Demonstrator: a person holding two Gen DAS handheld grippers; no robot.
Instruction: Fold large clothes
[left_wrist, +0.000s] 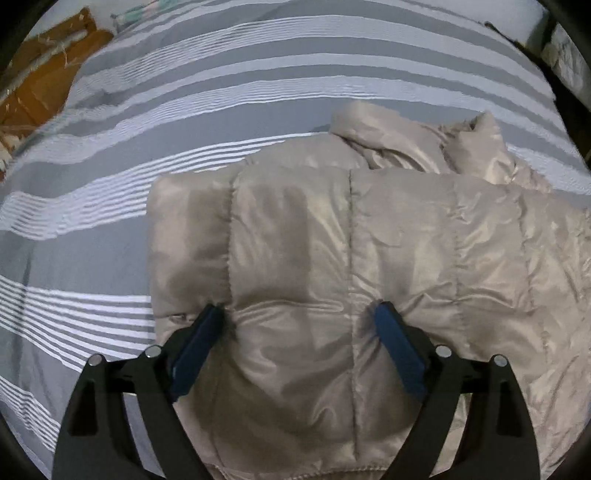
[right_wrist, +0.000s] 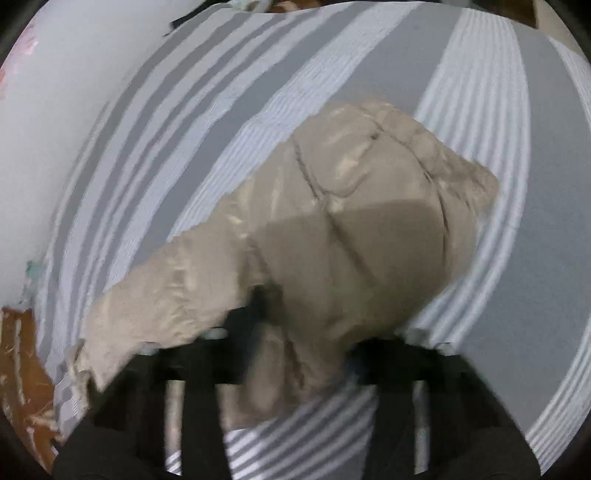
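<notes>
A beige quilted puffer jacket (left_wrist: 332, 240) lies folded on a grey and white striped bed cover (left_wrist: 147, 110). My left gripper (left_wrist: 299, 314) is open, its blue-padded fingertips (left_wrist: 207, 332) pressed down on the jacket's near part, one on each side of a padded panel. In the right wrist view the picture is blurred. The jacket (right_wrist: 351, 221) fills the middle, and a sleeve or flap runs to the lower left. My right gripper (right_wrist: 306, 325) is mostly hidden behind the puffy fabric. Whether it holds the fabric cannot be told.
An orange-brown wooden floor (left_wrist: 44, 85) shows past the bed's far left edge, and in the right wrist view (right_wrist: 22, 369) at the lower left. A pale wall (right_wrist: 55, 110) is at the left. A dark bed frame (left_wrist: 569, 92) stands at the right.
</notes>
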